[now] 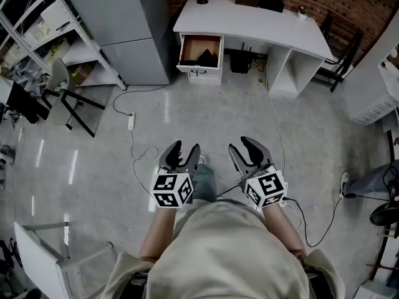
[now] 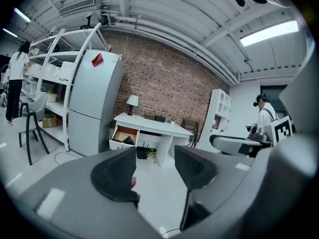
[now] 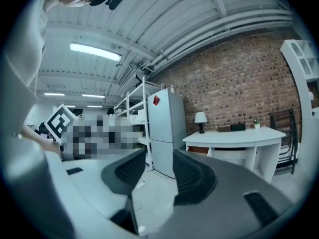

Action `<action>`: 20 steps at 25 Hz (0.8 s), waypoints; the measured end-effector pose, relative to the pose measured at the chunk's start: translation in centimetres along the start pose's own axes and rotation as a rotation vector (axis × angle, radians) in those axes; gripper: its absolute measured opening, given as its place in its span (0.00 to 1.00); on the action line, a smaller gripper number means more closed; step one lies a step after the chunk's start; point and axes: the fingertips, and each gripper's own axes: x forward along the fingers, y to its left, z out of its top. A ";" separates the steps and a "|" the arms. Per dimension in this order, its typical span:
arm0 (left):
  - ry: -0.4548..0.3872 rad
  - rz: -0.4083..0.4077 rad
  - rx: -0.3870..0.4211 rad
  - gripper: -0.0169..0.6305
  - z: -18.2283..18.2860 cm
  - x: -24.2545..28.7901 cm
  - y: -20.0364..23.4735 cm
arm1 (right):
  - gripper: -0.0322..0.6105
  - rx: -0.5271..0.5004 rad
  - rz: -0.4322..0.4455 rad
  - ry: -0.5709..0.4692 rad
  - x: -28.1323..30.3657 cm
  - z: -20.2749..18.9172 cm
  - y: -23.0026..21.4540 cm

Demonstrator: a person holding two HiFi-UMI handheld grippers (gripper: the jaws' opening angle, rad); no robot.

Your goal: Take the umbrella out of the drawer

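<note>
Left gripper [image 1: 186,147], right gripper [image 1: 238,143] agape (drawer [image 1: 201,52] pulled out).

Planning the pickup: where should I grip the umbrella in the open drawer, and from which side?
Probably across its middle, coming from above: the umbrella lies low in the open-topped drawer, whose walls block the sides. Finer detail is too small to tell.

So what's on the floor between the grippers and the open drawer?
Just bare grey floor, as the head view shows; a white power strip and its cable lie off to the left.
</note>
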 end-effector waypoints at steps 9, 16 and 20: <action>0.007 -0.019 0.005 0.49 1.9 6.7 3.2 | 0.56 0.002 0.054 0.012 6.6 0.2 -3.1; 0.009 -0.038 -0.002 0.51 5.9 14.1 7.6 | 0.62 -0.018 0.063 0.036 14.9 1.8 -6.8; 0.022 -0.057 0.004 0.52 8.3 18.5 10.3 | 0.64 -0.017 0.048 0.028 19.7 3.5 -9.3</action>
